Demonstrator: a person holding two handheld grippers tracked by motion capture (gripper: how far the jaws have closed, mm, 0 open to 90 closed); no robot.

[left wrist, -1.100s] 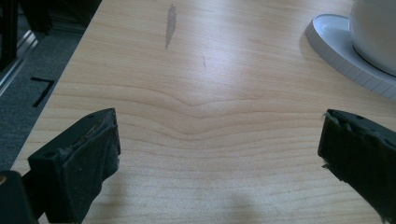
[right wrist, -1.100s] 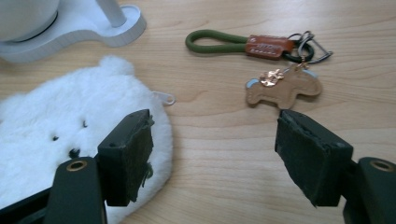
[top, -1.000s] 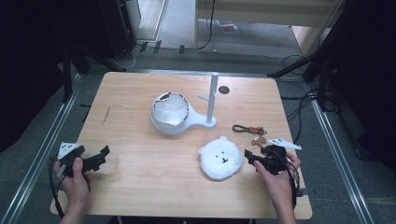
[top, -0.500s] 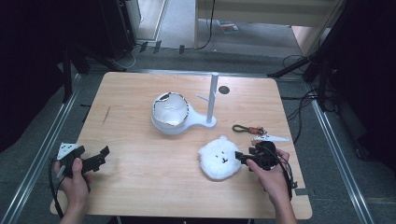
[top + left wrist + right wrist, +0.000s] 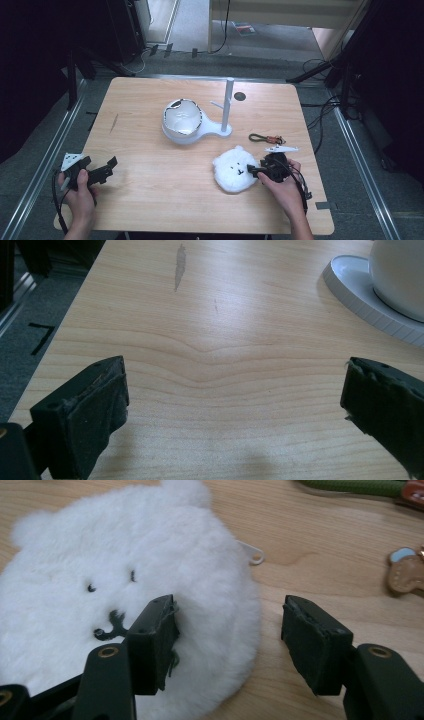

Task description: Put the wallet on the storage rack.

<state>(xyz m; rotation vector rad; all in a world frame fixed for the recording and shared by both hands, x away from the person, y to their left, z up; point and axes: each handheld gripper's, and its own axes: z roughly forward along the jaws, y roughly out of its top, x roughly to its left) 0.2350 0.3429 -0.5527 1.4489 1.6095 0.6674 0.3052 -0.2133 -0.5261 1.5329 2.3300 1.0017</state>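
The right gripper (image 5: 227, 640) had its jaws spread astride the near edge of the white bear pouch (image 5: 120, 595), one jaw over the fur, one over bare table (image 5: 310, 555). Closing well probably meant seating deeper before pinching the rim. Beyond its far jaw lay a keyring strap (image 5: 266, 138). The left gripper (image 5: 102, 170) rested well apart, jaws also spread, empty.

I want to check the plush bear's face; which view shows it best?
The right gripper view: the white plush bear is close, eyes and mouth clear. The high view shows it small; the left gripper view faces bare table.
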